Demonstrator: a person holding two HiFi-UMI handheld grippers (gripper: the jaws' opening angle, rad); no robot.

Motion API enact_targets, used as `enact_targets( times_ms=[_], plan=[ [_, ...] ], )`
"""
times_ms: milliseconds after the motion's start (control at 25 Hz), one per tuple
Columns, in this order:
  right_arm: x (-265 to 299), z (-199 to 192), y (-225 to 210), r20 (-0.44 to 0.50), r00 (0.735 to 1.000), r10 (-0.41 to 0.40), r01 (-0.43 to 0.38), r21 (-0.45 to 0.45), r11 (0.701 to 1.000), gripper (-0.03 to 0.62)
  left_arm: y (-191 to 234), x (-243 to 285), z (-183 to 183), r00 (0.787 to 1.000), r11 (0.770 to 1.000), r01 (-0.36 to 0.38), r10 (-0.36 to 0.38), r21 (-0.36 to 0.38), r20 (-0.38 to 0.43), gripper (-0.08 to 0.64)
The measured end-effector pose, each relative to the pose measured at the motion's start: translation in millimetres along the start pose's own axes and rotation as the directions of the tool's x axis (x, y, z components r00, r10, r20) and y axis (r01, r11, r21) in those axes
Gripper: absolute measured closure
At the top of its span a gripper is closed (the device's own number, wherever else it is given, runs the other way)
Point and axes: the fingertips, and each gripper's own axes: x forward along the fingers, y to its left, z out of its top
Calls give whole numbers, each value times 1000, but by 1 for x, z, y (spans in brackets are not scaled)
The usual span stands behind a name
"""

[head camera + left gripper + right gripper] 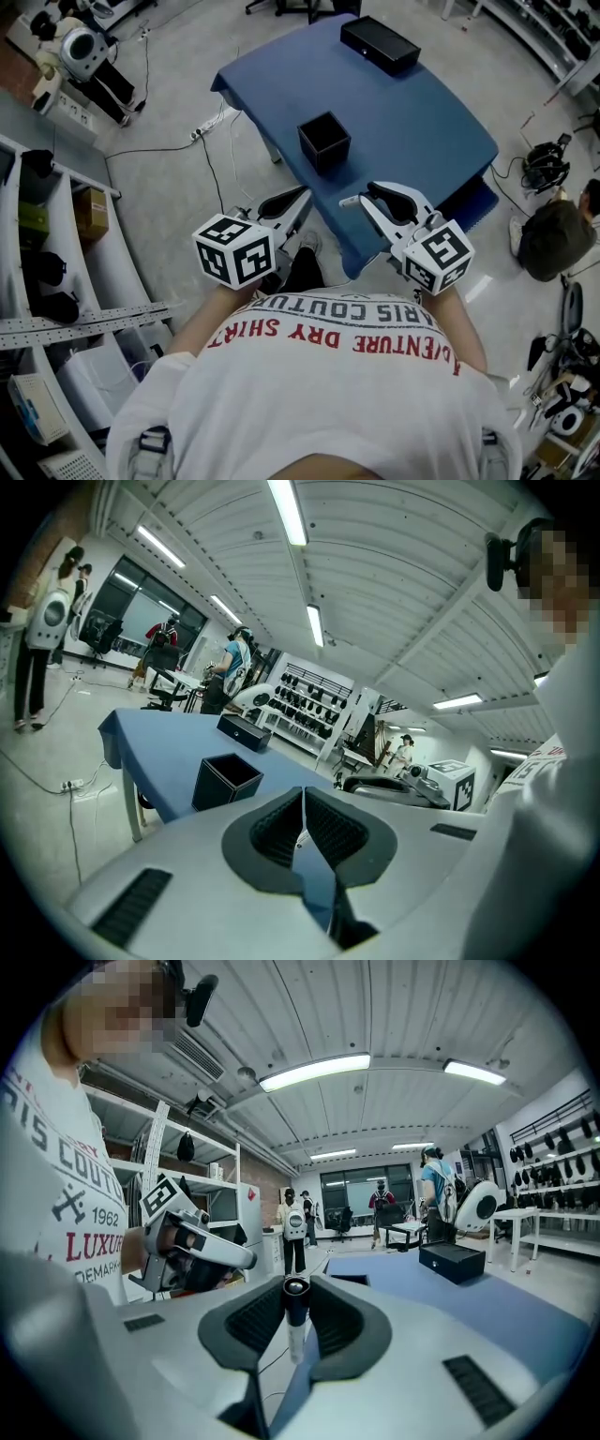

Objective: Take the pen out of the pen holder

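The black square pen holder [323,141] stands empty near the front edge of the blue table [412,122], and it also shows in the left gripper view [225,780]. My right gripper [361,197] hangs in front of the table's near edge, shut on a pen [295,1321]. The pen has a black cap and a white barrel and stands upright between the pads. My left gripper [302,194] is beside it at the left, short of the table, with its jaws [303,794] shut on nothing. Each gripper shows in the other's view: the right one [394,789], the left one [187,1241].
A flat black box [380,44] lies at the table's far end. Shelving [56,281] with boxes runs along the left, and cables and a power strip [202,131] lie on the floor. A person [553,239] sits at the right, and several people stand far off.
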Motion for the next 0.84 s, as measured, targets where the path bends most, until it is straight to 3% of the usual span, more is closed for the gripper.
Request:
enact_targets(
  times_ms=[840],
  plan=[
    [-16,20,-8,48,999,15,-14,-15,1000,502,-12,2,13,999,1000,-16,16,18,48,527]
  ],
)
